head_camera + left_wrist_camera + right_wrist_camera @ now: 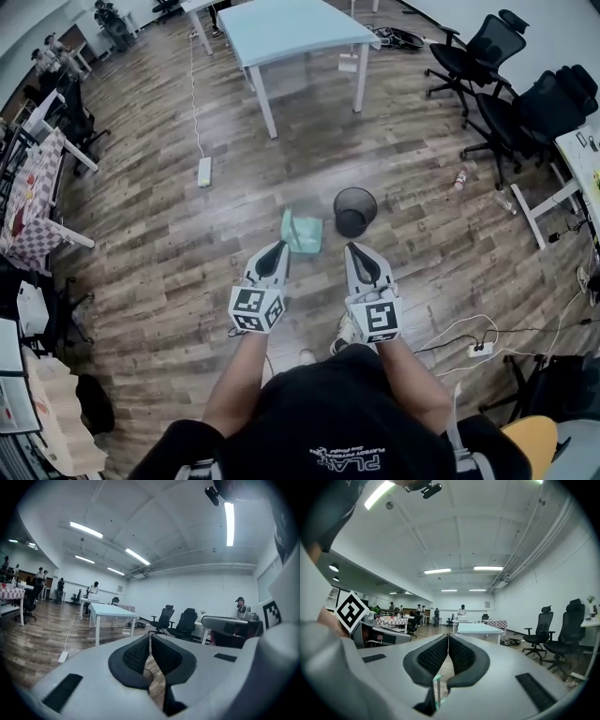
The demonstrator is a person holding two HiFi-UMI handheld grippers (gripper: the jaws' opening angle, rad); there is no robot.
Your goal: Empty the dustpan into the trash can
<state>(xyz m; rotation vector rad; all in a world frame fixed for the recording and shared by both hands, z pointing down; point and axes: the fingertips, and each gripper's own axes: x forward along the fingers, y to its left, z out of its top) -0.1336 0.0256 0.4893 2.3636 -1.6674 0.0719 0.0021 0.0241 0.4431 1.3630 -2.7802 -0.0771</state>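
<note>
Approach step, nothing picked up yet. Left gripper [279, 249] is closed and empty, on the near side of the green dustpan [302, 232]. The dustpan lies on the wood floor [169, 262], just left of the black trash can [355, 211]. Right gripper [353, 249] is closed and empty too, near side of the can. Likely next: open a gripper, reach down, grab the dustpan, lift, tip it over the can.
</note>
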